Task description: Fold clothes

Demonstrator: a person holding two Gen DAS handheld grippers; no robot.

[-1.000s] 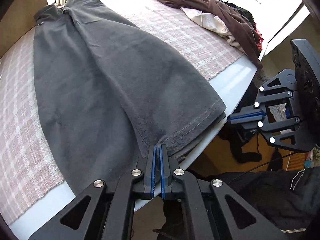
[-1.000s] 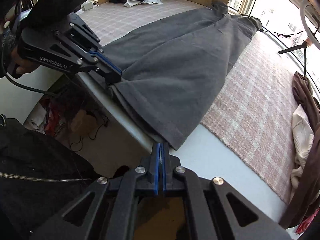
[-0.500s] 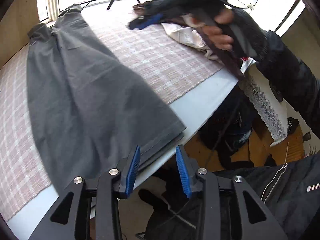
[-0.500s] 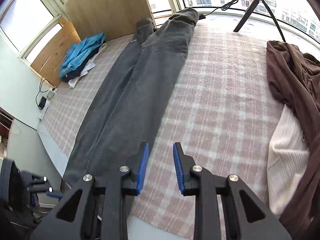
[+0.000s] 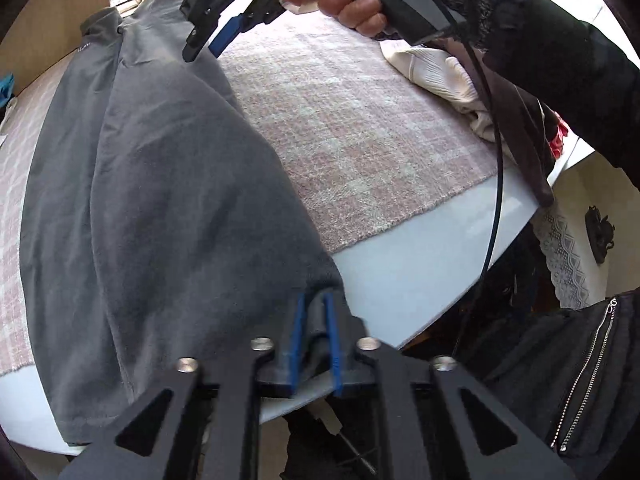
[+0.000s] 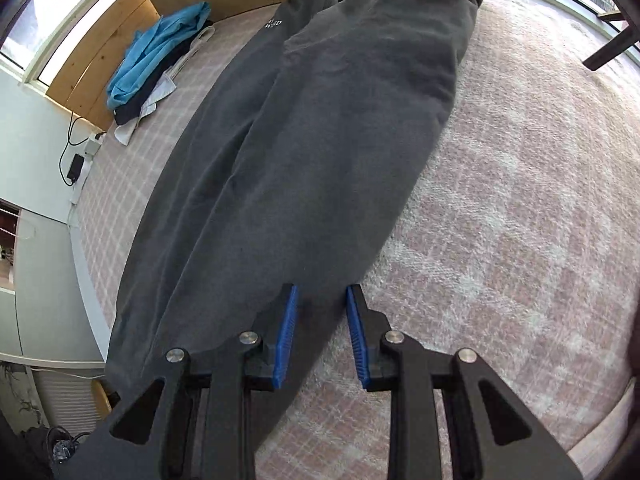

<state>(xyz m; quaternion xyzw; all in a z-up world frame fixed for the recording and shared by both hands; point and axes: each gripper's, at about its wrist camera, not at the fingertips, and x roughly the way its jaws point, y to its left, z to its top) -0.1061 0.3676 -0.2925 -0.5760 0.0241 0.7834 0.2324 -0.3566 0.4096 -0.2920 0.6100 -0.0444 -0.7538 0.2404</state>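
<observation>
A long grey garment [image 5: 168,200] lies folded lengthwise on a pink checked cloth [image 5: 360,128]; in the right wrist view the grey garment [image 6: 320,140] runs away from me. My left gripper [image 5: 315,300] is at the garment's near right hem corner by the table edge, shut on bunched grey fabric that shows between its blue pads. My right gripper [image 6: 322,292] is open, low over the garment's right edge partway along it, with grey fabric below the gap. A hand holds the right gripper [image 5: 208,44] at the top of the left wrist view.
A brown and white pile of clothes [image 5: 452,80] lies at the table's right side. Blue and dark clothes [image 6: 160,56] are stacked at the far left corner. The white table edge [image 5: 420,264] is near me, with a person's black jacket [image 5: 560,380] beyond it.
The left gripper, open half a second ago, has closed on the garment's near hem corner. The right gripper let go of the hem, opened, and moved up over the garment's right edge.
</observation>
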